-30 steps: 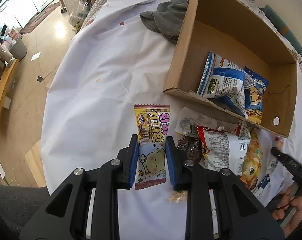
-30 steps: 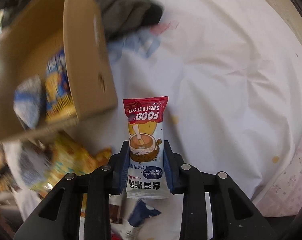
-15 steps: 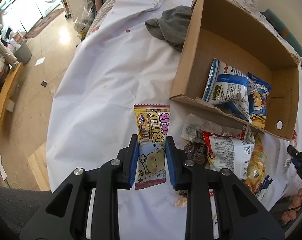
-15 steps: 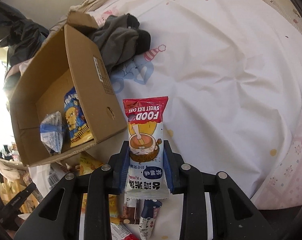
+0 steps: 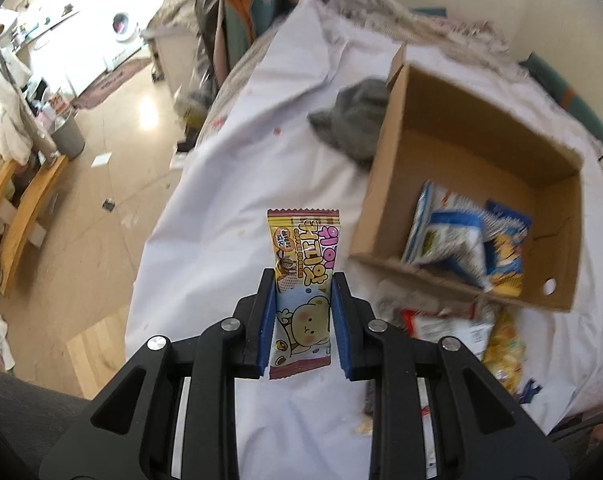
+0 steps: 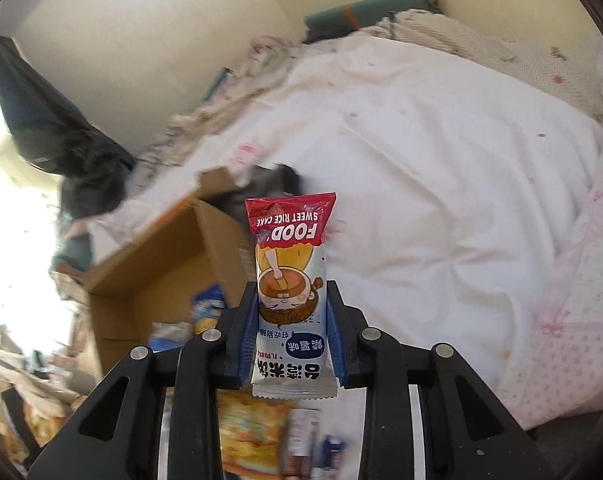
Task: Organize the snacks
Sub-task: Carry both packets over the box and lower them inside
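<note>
My left gripper (image 5: 302,280) is shut on a yellow cookie packet (image 5: 303,276) with a cartoon bear, held upright above the white sheet. To its right stands an open cardboard box (image 5: 385,184) with blue and white snack bags (image 5: 457,236) inside. Loose snack packets (image 5: 453,328) lie in front of the box's near wall. My right gripper (image 6: 291,288) is shut on a sweet rice cake packet (image 6: 289,276) with a red top, raised over the bed. The same cardboard box (image 6: 149,268) sits lower left of it, with a blue snack bag (image 6: 207,306) showing inside.
A grey cloth (image 5: 353,120) lies against the box's far left corner. The white sheet (image 6: 441,184) covers a bed that spreads wide to the right. Left of the bed are the floor (image 5: 101,192), a wooden rack (image 5: 21,208) and a washing machine (image 5: 121,26).
Both grippers have risen and tilted upward with their packets held. The box and loose snacks now sit lower and farther off in both views; more of the room and wall shows.
</note>
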`<state>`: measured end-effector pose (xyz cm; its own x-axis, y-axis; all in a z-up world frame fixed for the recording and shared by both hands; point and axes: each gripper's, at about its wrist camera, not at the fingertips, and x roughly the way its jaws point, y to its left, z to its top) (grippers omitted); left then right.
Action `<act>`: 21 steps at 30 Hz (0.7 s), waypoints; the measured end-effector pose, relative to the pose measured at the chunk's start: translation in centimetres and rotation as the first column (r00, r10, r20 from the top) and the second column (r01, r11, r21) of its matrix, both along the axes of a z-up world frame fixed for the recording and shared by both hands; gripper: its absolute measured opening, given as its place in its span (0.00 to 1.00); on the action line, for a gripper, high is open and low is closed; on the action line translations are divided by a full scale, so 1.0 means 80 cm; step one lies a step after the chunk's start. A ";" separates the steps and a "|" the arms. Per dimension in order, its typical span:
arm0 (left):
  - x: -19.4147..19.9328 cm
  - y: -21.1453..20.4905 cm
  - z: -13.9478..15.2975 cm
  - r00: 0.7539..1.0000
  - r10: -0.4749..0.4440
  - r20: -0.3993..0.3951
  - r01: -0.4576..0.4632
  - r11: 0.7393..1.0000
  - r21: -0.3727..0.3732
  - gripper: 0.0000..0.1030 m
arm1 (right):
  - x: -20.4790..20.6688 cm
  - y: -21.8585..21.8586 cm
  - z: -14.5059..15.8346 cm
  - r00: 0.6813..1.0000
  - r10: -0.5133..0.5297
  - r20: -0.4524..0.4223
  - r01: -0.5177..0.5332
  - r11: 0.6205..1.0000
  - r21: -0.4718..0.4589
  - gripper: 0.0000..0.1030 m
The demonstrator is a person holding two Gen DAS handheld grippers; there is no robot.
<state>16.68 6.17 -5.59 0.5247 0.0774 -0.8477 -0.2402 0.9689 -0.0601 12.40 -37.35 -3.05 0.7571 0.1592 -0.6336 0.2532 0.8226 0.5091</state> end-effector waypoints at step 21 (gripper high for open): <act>0.073 -0.073 0.084 0.968 -0.212 0.138 0.208 0.977 0.043 0.22 | 0.078 0.069 0.029 0.958 0.261 0.119 -0.266 0.964 0.022 0.32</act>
<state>22.52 0.29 1.17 0.6457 -0.0242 -0.7632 -0.0223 0.9985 -0.0506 18.64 -31.79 -0.73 0.7521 0.3845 -0.5352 -0.0315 0.8322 0.5535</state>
